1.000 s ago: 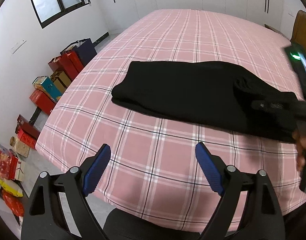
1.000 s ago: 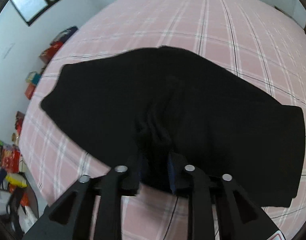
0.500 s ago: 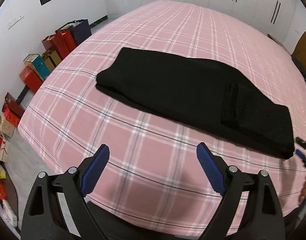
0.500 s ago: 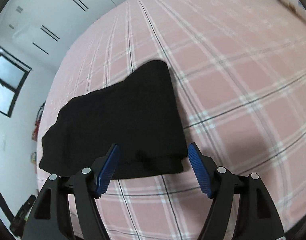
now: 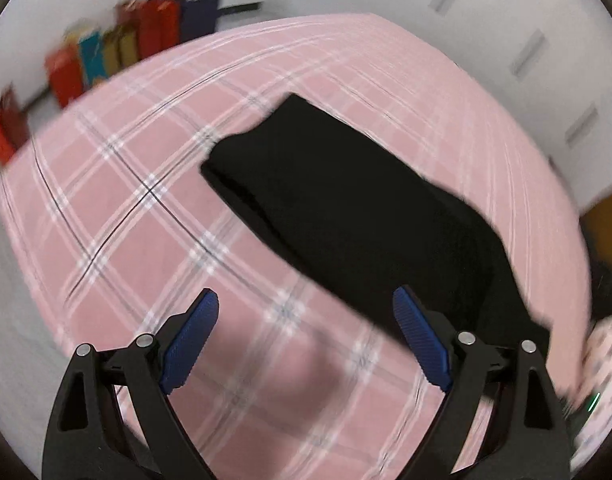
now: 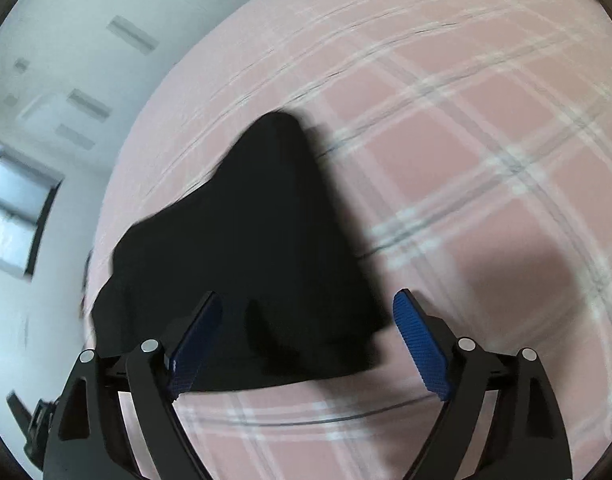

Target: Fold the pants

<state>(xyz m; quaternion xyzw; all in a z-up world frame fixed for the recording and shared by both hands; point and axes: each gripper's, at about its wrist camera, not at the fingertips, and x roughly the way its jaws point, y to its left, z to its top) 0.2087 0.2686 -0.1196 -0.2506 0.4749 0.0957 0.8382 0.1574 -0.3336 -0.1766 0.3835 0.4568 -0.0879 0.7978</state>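
Both views have swung; left gripper (image 5: pixel 304 340) and right gripper (image 6: pixel 308 340) gape wide above pants (image 5: pixel 346 216) on pink bed (image 5: pixel 146 240).

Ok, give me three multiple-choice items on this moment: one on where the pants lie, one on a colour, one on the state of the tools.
1. Where do the black pants lie?
A. on the floor by the boxes
B. on the pink plaid bed
C. hanging from the right tool

2. What colour are the pads on the tool fingers?
A. blue
B. green
C. white

3. What state are the left tool and the right tool in?
A. both shut on cloth
B. left open, right shut on the pants
C. both open, holding nothing

Answers:
1 B, since the folded dark cloth rests flat on the checked cover in both views.
2 A, as the ribbed inner faces show blue in both wrist views.
3 C, as each pair of fingers stands wide apart with no cloth pinched between them.
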